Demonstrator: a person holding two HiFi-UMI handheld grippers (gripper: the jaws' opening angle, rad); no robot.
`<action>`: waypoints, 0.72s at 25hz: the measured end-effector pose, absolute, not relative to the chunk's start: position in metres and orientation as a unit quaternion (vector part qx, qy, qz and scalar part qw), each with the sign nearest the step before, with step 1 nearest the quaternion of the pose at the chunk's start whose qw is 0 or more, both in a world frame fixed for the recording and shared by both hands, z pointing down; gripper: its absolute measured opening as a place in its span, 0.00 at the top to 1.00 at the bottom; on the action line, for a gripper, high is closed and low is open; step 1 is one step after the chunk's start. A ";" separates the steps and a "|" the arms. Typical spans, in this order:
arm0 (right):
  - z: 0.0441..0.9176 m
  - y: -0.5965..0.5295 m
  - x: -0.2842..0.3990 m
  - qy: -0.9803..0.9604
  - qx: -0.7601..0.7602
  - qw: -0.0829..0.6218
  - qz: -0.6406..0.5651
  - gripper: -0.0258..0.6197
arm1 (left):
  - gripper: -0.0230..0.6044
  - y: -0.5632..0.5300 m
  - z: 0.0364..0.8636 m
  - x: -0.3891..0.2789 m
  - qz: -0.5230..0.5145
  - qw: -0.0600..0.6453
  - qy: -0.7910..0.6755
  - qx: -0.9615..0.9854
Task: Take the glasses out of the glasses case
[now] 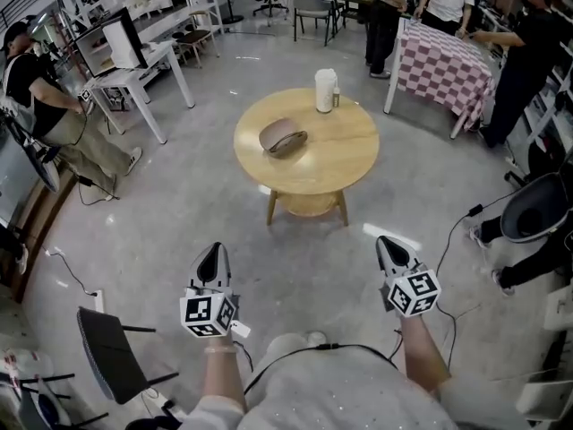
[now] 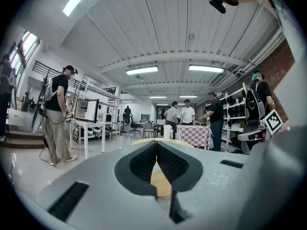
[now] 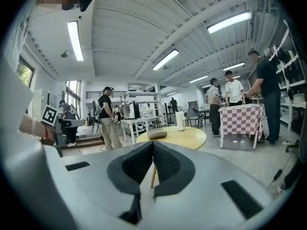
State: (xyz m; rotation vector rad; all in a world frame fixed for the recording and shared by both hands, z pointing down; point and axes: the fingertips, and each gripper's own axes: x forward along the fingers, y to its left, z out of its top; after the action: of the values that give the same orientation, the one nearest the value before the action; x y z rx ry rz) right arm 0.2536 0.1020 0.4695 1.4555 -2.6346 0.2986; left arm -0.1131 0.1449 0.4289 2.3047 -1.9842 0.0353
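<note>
The glasses case (image 1: 283,137), a grey-brown oval pouch that looks closed, lies on the round wooden worktop (image 1: 345,155), left of its middle. Behind it, near the far rim, stands a tall white container (image 1: 325,90) with a small dark bottle (image 1: 337,99) just beside it on the right. The rest of the wooden top is bare, and a lower shelf (image 1: 307,206) shows between the legs.

Both tongs are held low and close to the person's body, well apart from the worktop, with open grey floor (image 1: 295,267) between them and it. The left tongs (image 1: 213,251) have their ribbed black pads pressed together at the tips with nothing between them (image 2: 156,148); only a sliver of the yellow top shows through the gap below. The right tongs (image 1: 388,245) are likewise closed and empty (image 3: 152,148), and their view shows the case (image 3: 157,134) on the worktop straight ahead.

Around the room, a table with a red-and-white checked cloth (image 1: 445,65) stands beyond the worktop to the right, with several people at it. To the left is a white desk (image 1: 148,68) carrying a monitor (image 1: 112,43), and a person (image 1: 40,106) sits beside it. A black chair (image 1: 112,355) stands near the left tongs, and cables trail over the floor at both sides
</note>
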 end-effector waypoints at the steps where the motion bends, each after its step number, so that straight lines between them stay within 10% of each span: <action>1: 0.472 0.102 0.253 -0.869 0.481 0.056 0.100 0.95 | 0.96 0.145 0.431 -0.115 0.011 0.049 -0.652 0.756; 18: 0.473 0.048 0.226 -0.875 0.467 0.059 0.114 0.95 | 0.96 0.093 0.442 -0.129 0.019 0.066 -0.648 0.758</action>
State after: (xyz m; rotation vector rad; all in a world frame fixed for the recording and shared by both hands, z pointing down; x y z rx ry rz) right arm 0.2262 0.0476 0.4735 1.4147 -2.6495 0.3451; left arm -0.1294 0.0927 0.4418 2.2875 -1.9555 0.0573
